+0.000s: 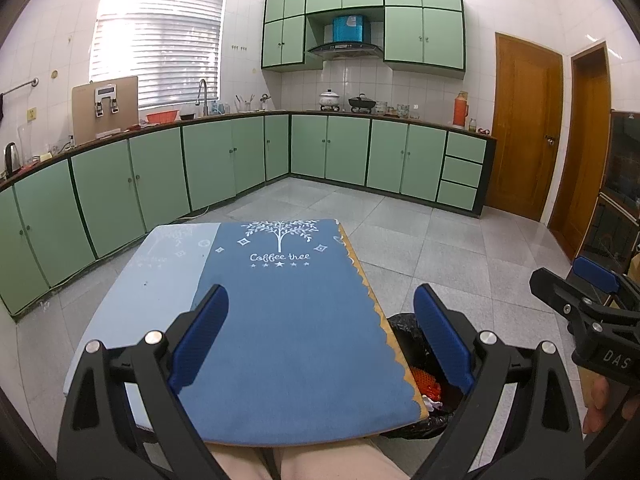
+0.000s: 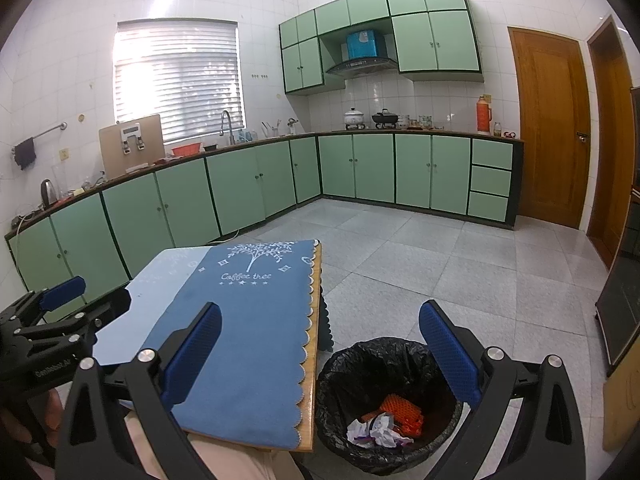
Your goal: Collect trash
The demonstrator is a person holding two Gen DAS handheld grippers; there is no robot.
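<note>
A black-lined trash bin (image 2: pixel 348 368) stands on the floor right of a small table (image 2: pixel 312 412) covered by a blue "Coffee tree" cloth (image 2: pixel 248 328). Inside the bin lie an orange net (image 2: pixel 402 408) and crumpled white paper (image 2: pixel 378 432). My right gripper (image 2: pixel 320 360) is open and empty above the table's right edge and the bin. My left gripper (image 1: pixel 320 336) is open and empty over the cloth (image 1: pixel 280 320); the bin (image 1: pixel 412 340) shows partly behind its right finger. Nothing lies on the cloth.
Green cabinets (image 1: pixel 224 160) with a cluttered counter run along the left and back walls. Wooden doors (image 1: pixel 524 128) stand at the right. A dark cabinet (image 2: pixel 624 312) is at the far right. Tiled floor (image 2: pixel 440 260) stretches beyond the table. My legs (image 1: pixel 288 460) are under the table's near edge.
</note>
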